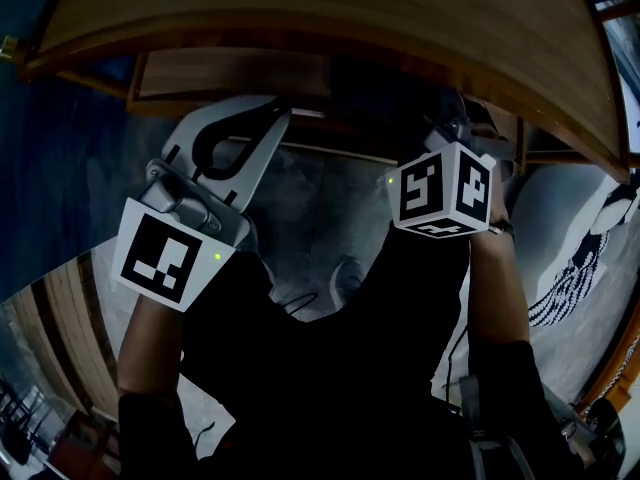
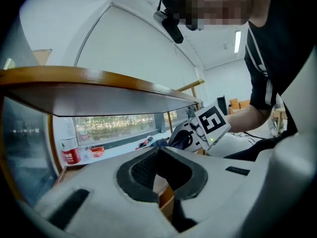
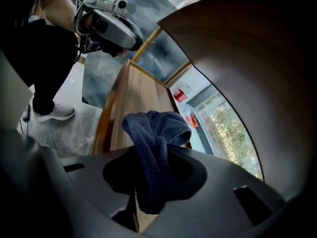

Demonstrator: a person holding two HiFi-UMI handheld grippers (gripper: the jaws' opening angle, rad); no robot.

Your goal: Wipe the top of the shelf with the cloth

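Cloth (image 3: 157, 133), dark blue, pinched in your right gripper (image 3: 150, 178), close by the curved wooden shelf (image 1: 320, 13). Your left gripper (image 2: 161, 177): jaws pressed together, nothing between.

Glossy wooden shelf (image 1: 300, 8) stands on grey floor (image 1: 325, 203).

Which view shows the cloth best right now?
The right gripper view: the dark blue cloth fills the centre, clamped in the right hand-held gripper. The left gripper view shows only a small distant bit; the head view shows none of it.
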